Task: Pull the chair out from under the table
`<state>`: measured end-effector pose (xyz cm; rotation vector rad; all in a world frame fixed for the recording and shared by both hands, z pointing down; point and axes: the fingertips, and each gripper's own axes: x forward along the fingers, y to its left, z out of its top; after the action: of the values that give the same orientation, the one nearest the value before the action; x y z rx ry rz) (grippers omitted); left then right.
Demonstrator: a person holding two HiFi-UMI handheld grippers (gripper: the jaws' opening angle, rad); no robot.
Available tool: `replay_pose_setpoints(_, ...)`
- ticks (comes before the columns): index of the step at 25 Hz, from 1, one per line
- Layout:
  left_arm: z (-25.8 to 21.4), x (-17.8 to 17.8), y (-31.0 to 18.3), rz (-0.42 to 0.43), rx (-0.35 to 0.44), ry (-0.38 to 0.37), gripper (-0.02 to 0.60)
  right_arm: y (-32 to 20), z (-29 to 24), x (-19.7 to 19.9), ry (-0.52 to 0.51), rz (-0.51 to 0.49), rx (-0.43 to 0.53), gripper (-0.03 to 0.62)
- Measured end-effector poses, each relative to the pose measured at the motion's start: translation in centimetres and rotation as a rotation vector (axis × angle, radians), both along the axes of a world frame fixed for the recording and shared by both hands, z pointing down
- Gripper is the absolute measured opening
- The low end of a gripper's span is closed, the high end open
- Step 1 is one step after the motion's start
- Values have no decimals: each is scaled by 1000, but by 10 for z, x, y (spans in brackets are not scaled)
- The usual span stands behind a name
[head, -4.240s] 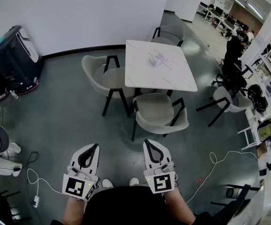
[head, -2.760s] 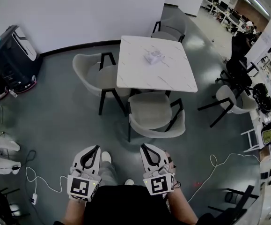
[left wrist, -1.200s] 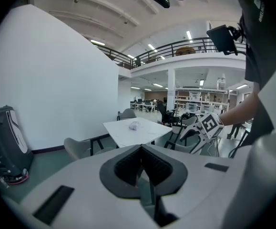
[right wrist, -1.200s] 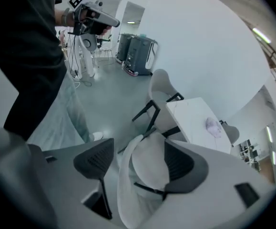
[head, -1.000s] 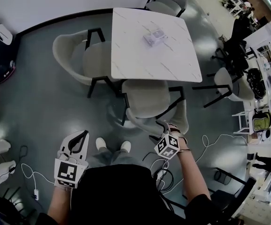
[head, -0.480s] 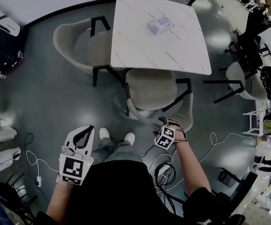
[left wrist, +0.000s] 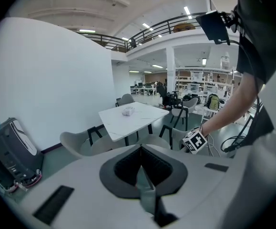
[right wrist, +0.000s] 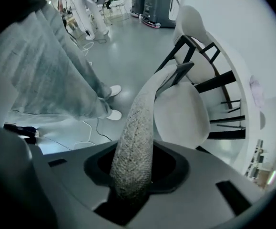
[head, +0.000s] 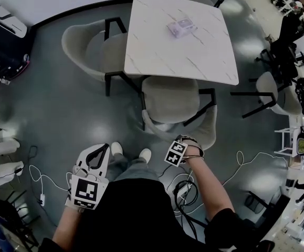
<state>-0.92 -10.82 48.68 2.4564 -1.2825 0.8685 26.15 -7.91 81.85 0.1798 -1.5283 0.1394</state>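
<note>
With the right tongs [head: 178, 149], now a grip on the chair [head: 170, 101]. Pointing straight down and lower than a second ago, sitting on the top edge of the backrest [right wrist: 138, 123]. Jaws just drawn in from wide apart, with the woven cloth of the rim filling the gap between them. Looks like a firm pinch, not a loose straddle.

With the left tongs [head: 100, 150], nothing held. Jaws together and empty, hanging well to the left of the right tongs and clear of the chair, aimed over it toward the table [left wrist: 128, 118].

Chair directly beyond the right tongs, with the seat tucked partly under the near edge of the table and the backrest nearest the person.

For the task: reach finished, hold made, pull seemingly not begun, since the seat sits as far under the table as half a second ago. Next, probably a level draw of the right tongs back toward the body, so the legs slide. Worth minding: cables [head: 183, 190] on the floor just behind the right tongs, shoes [head: 128, 152] between the two tongs, and a curved rim that could slip from the pinch.
</note>
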Motion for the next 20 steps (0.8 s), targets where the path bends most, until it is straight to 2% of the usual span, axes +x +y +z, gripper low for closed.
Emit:
replay_pose_setpoints(2,1,1,1,3,-2,-2,6,-2,3,1,25,4,35,121)
replay_pose_setpoints(6,3,4,3,3,-13,21,6,-2,3,1,4,43,52,123)
replay_pose_setpoints(10,3,5,3,11,-16,34,6,-4,1,1,7,95,17,123)
replay_pose_setpoints(20,2,13,9,22,-10,55,6,0,1,-1,-1,123,11,121)
